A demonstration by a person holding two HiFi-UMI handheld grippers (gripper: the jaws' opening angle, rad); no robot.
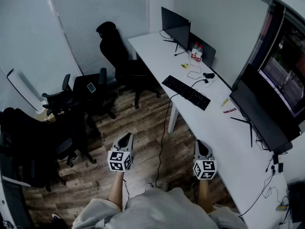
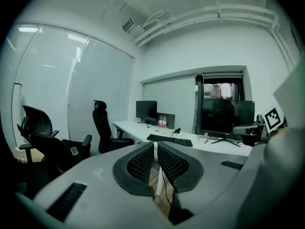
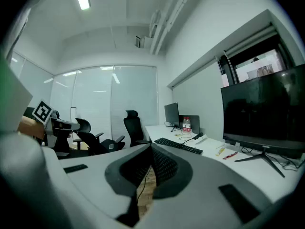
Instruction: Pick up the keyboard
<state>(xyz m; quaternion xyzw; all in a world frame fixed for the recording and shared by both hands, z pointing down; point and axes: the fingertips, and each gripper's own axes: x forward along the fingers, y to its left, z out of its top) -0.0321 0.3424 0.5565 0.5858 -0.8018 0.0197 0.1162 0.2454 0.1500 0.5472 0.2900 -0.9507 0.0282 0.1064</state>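
Left gripper [image 1: 126, 137] and right gripper [image 1: 202, 144], jaws closed empty, far from keyboard [image 1: 186, 92] on desk [image 1: 224, 137], chair [image 1: 116, 56] nearby.

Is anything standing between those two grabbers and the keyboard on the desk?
Nothing visible does. The left gripper and right gripper, both shut and empty, hang over open floor; the keyboard lies ahead on the white desk, with the chair off to the left.
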